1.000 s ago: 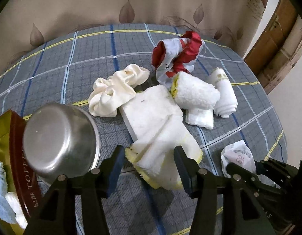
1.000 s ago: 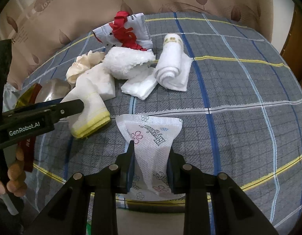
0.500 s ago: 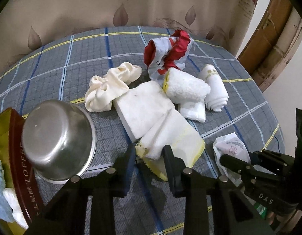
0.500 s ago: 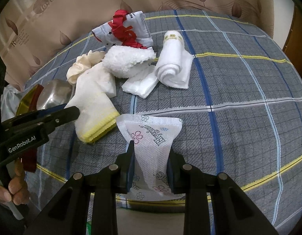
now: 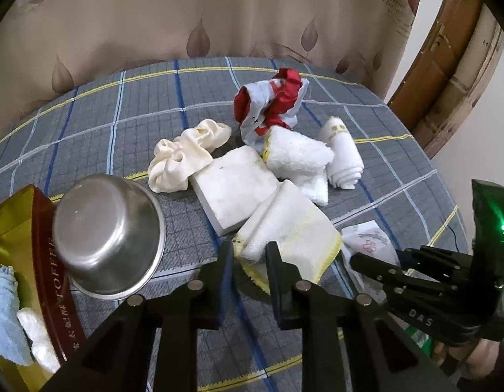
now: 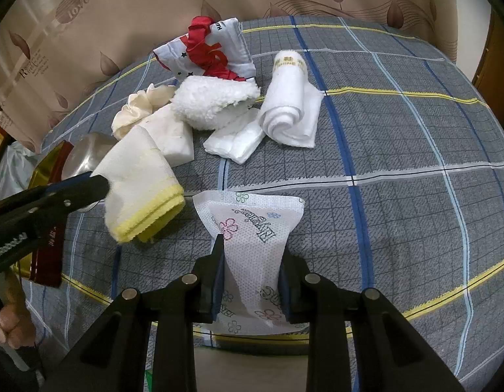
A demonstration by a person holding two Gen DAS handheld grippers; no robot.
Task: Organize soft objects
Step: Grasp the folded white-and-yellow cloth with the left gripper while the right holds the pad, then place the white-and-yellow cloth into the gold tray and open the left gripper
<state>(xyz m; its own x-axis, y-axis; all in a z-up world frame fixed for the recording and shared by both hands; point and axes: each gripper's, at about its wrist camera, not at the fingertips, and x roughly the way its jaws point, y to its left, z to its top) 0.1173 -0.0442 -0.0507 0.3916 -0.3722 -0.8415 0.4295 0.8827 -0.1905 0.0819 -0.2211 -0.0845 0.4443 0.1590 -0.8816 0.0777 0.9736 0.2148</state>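
Note:
My left gripper point(image 5: 249, 256) is shut on a corner of the white towel with yellow trim point(image 5: 291, 232) and holds it lifted above the cloth; the towel also shows in the right wrist view point(image 6: 137, 179). My right gripper point(image 6: 251, 272) is shut on a white floral tissue packet point(image 6: 255, 228), seen too in the left wrist view point(image 5: 366, 238). A white foam block point(image 5: 234, 186), a cream scrunchie point(image 5: 183, 156), a fluffy white cloth point(image 5: 297, 156), a rolled white towel point(image 5: 342, 155) and a red and white cloth point(image 5: 271, 104) lie in a cluster beyond.
An upturned steel bowl point(image 5: 105, 235) leans on a gold and red tin point(image 5: 20, 228) at the left; the tin holds a blue cloth point(image 5: 3, 313). The round table has a grey plaid cloth point(image 6: 399, 150). A curtain hangs behind.
My left gripper closed on the yellow-trimmed towel's corner and pulled it back and up. My right gripper kept its hold on the tissue packet and stayed in place.

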